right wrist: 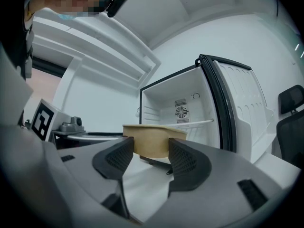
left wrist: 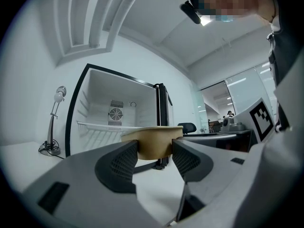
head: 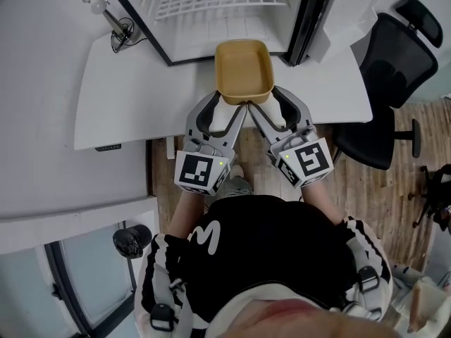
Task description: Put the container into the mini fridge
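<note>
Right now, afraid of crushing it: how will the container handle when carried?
Probably light: the container looks empty and thin-walled. Its walls may flex if squeezed. Held only at its near end by the left gripper and right gripper, it could droop.

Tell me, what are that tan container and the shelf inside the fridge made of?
The container looks like brown paperboard or moulded pulp: it is a flat, dull tan with no shine and has a thin rolled rim, though matte plastic can't be ruled out. The shelf looks like white-coated wire, with thin parallel bars and gaps between them.
</note>
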Demonstrator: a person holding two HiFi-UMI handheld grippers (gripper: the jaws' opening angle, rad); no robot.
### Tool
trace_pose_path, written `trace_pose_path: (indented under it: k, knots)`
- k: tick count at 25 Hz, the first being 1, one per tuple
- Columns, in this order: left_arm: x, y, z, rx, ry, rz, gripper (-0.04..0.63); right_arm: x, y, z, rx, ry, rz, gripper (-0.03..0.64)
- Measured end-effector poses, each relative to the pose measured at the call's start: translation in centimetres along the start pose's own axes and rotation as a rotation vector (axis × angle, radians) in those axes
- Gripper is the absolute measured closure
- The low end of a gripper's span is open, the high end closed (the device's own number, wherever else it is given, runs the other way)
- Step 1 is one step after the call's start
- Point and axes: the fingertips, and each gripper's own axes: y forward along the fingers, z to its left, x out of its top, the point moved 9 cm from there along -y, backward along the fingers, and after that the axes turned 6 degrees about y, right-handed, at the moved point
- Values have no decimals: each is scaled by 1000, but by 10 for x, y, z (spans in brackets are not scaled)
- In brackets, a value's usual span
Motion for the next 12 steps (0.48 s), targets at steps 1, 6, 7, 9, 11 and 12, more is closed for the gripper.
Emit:
trace_pose_path:
  k: [1, 6, 7, 9, 11, 12]
  knots:
    - [1, 2, 2, -1, 0, -3, 364, 2, 2, -1, -1, -1, -2, 377]
    - [4, 10, 12, 0, -5, -12, 364, 6, 13, -5, -4, -7, -12, 377]
    - [4, 11, 14, -1, -8, -9, 364, 7, 16, -5, -5, -5, -11, 377]
    - [5, 14, 18, -4, -16, 1, 364, 7, 20, -6, -8, -4, -13, 377]
    - [5, 17, 22, -8, -11, 2, 364, 8, 25, -8, -8, -9, -15, 377]
    - [4, 19, 24, -10, -4, -3, 364, 8, 27, -9, -8, -11, -17, 377]
